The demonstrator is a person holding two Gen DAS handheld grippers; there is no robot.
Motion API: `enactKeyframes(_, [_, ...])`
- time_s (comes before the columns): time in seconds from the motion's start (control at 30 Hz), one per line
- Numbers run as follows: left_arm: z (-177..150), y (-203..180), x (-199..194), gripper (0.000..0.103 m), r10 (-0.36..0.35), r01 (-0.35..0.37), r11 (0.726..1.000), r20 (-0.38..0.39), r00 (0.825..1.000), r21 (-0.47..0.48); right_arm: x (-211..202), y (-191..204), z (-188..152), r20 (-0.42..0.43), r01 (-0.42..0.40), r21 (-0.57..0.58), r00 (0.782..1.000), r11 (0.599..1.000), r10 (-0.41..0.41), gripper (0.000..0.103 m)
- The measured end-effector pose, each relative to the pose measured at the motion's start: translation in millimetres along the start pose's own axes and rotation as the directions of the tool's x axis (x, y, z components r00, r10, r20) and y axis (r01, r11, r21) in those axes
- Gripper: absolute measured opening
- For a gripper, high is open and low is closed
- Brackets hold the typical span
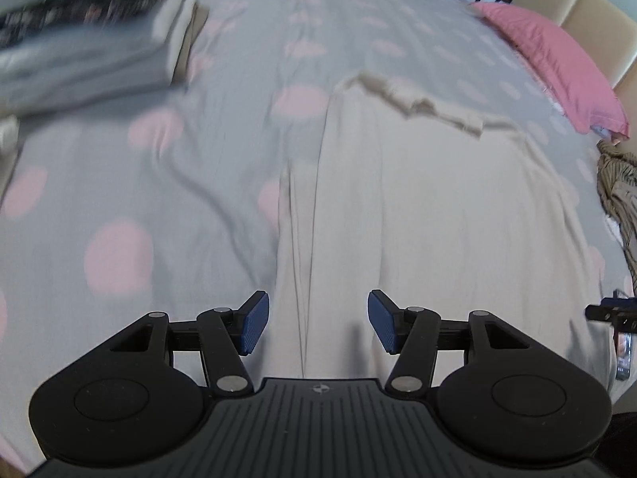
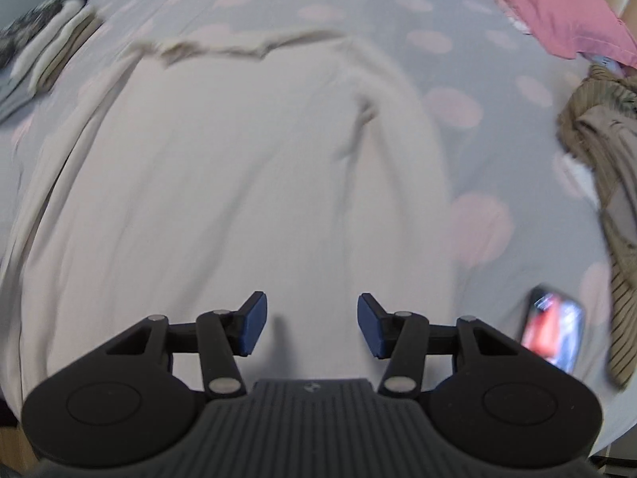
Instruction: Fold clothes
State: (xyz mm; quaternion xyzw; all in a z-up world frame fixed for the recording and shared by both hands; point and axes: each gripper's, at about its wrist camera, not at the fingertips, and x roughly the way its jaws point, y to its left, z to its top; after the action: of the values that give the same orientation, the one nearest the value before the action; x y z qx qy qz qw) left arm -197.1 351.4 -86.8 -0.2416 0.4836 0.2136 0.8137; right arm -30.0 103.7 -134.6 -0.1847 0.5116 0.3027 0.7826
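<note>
A cream garment lies spread flat on the bed, its ribbed far edge rumpled. In the right wrist view the same cream garment fills the middle. My left gripper hovers open over the garment's left side near a long fold line, nothing between its blue pads. My right gripper hovers open over the garment's near part, its blue pads apart and bare. A tip of the right gripper shows at the right edge of the left wrist view.
The bed sheet is grey with pink dots. A stack of folded clothes sits far left. A pink pillow lies far right. A brown striped garment is bunched at the right, with a phone beside it.
</note>
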Motion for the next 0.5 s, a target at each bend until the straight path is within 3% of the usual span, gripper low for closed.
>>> enactKeyframes(0.17, [-27.4, -7.7, 11.4, 0.053, -0.002, 0.001, 1.0, -0.054, 0.999, -0.022, 12.3, 32.4, -20.8, -0.022, -0.011, -0.064, 1.0, 0.998, 0.01, 0.057])
enactKeyframes(0.37, [-36.1, -18.4, 25.3, 0.049, 0.061, -0.057, 0.997, -0.085, 0.995, 0.046, 22.3, 43.0, -22.2, -0.044, -0.007, -0.125, 0.999, 0.992, 0.001, 0.064])
enactKeyframes(0.43, [-36.2, -17.9, 27.6, 0.044, 0.059, -0.054, 0.997, -0.085, 0.995, 0.05, 24.5, 41.8, -22.6, -0.049, -0.016, -0.117, 0.999, 0.993, 0.01, 0.068])
enactKeyframes(0.5, [-36.4, -17.0, 29.3, 0.031, 0.046, -0.042, 0.998, -0.091, 0.995, 0.041, 25.7, 42.9, -25.1, -0.049, -0.017, -0.123, 0.999, 0.992, 0.011, 0.07])
